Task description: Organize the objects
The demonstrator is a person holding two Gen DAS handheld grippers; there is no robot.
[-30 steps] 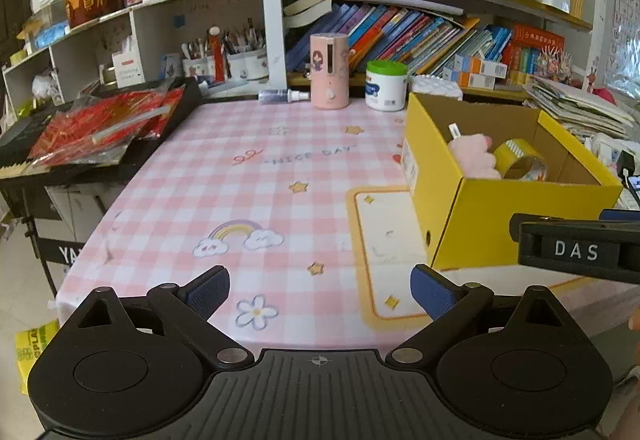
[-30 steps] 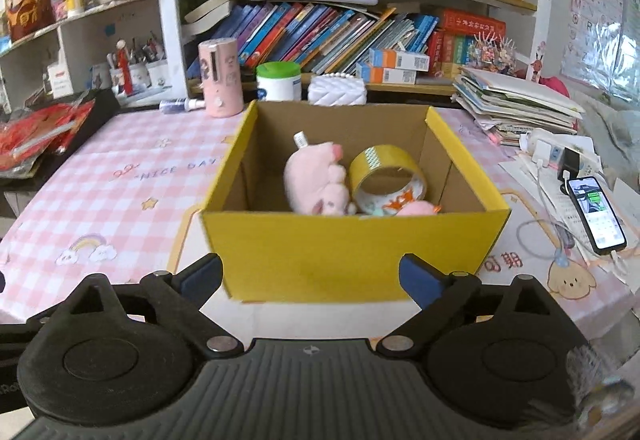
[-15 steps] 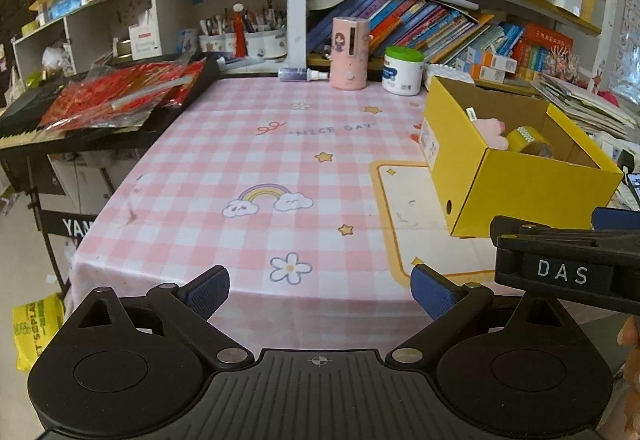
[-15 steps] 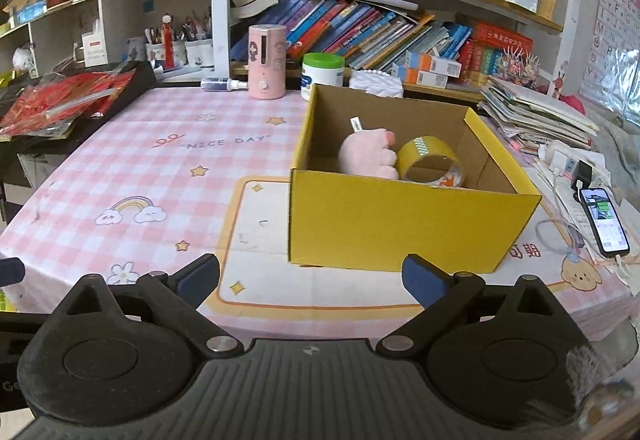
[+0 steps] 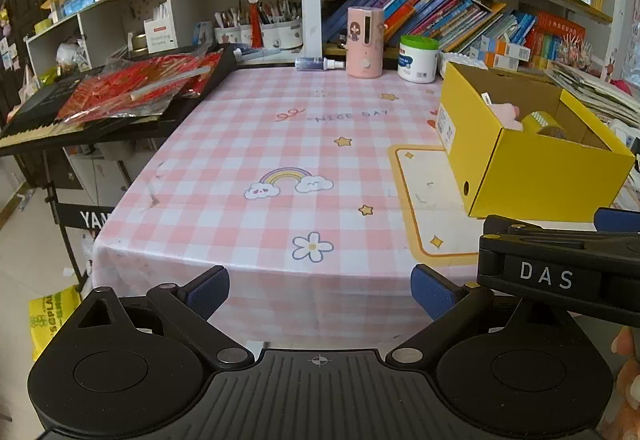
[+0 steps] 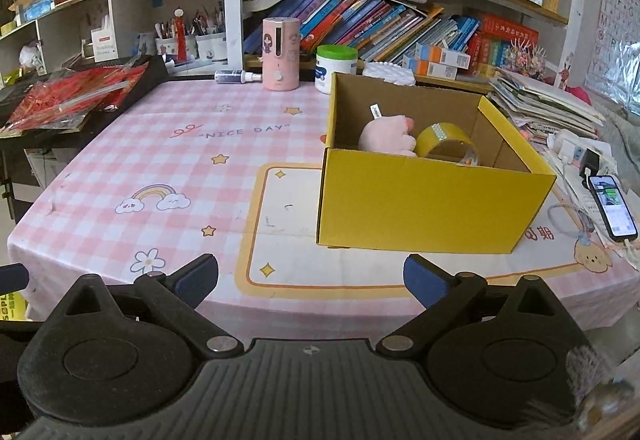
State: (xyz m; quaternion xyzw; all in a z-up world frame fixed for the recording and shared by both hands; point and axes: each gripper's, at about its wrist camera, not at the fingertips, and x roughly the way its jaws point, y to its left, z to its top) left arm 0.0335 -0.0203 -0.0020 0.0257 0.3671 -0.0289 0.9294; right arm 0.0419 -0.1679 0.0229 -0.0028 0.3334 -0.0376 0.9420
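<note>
A yellow cardboard box (image 6: 432,208) stands on the pink checked tablecloth (image 6: 168,168), right of centre. Inside it lie a pink plush toy (image 6: 386,134) and a roll of yellow tape (image 6: 446,144). The box also shows in the left wrist view (image 5: 532,172), with the plush toy (image 5: 506,112) and tape (image 5: 546,122) partly visible. My left gripper (image 5: 320,292) is open and empty, held off the table's front edge. My right gripper (image 6: 310,280) is open and empty, also off the front edge, facing the box. Its body (image 5: 560,272) crosses the left wrist view.
A pink dispenser (image 6: 280,56), a white jar with a green lid (image 6: 336,66) and a small spray bottle (image 6: 234,76) stand at the table's back. A keyboard with red packets (image 5: 132,92) lies left. A phone (image 6: 612,206) and paper stacks (image 6: 540,104) lie right. Bookshelves stand behind.
Both grippers have pulled back from the table, away from the box. The table's front edge now shows in both views. Both stay open.
</note>
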